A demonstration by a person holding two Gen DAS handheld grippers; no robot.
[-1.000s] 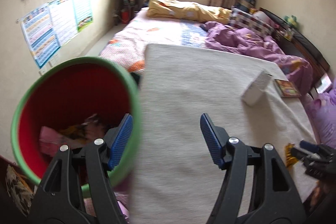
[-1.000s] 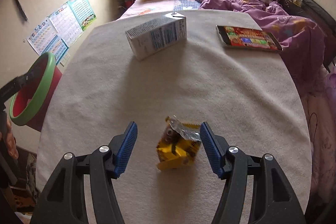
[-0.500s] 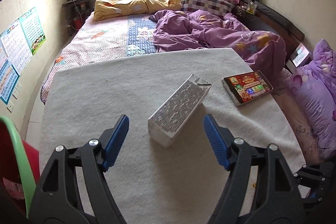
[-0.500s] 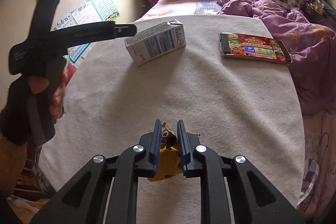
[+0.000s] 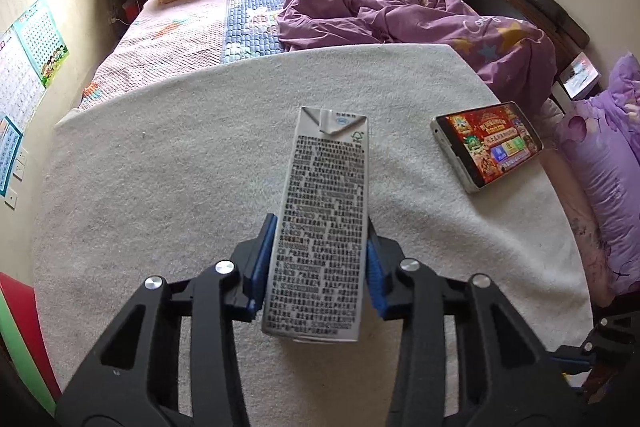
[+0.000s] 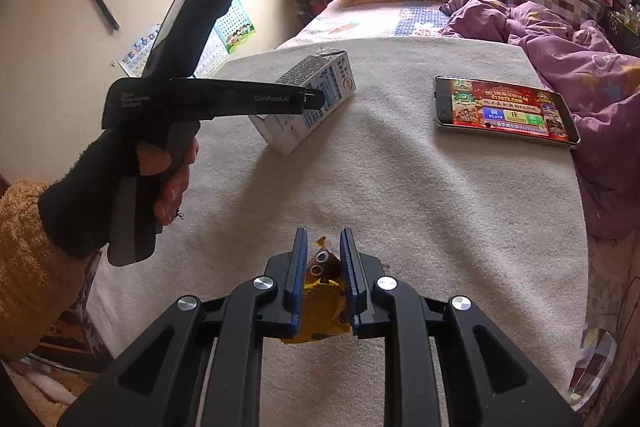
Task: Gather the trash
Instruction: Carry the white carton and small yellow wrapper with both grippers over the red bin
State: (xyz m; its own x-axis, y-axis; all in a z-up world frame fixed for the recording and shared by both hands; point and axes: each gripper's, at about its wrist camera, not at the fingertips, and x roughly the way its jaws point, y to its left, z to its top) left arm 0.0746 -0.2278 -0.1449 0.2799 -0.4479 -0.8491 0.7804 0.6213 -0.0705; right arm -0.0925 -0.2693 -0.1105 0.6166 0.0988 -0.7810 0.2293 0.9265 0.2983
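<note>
A grey-and-white milk carton [image 5: 326, 187] lies lengthwise on the white blanket [image 5: 160, 195]. My left gripper [image 5: 321, 227] is closing its jaws on the carton's near end, and both blue pads press its sides. In the right wrist view the carton [image 6: 324, 91] sits tilted, with its near end raised in that grip. My right gripper [image 6: 324, 251] has a crumpled yellow snack wrapper [image 6: 320, 311] between its pads. Its jaws are opening slightly, but the pads still touch the wrapper.
A phone [image 5: 486, 147] with a lit screen lies on the blanket to the right of the carton. A red bin with a green rim [image 5: 16, 327] shows at the lower left edge. A purple duvet [image 5: 400, 11] is heaped behind. A person's hand [image 6: 172, 179] holds the left gripper.
My left gripper swung from over the red bin to the carton and shut on its near end. My right gripper shut on the yellow wrapper and drew back a little.
</note>
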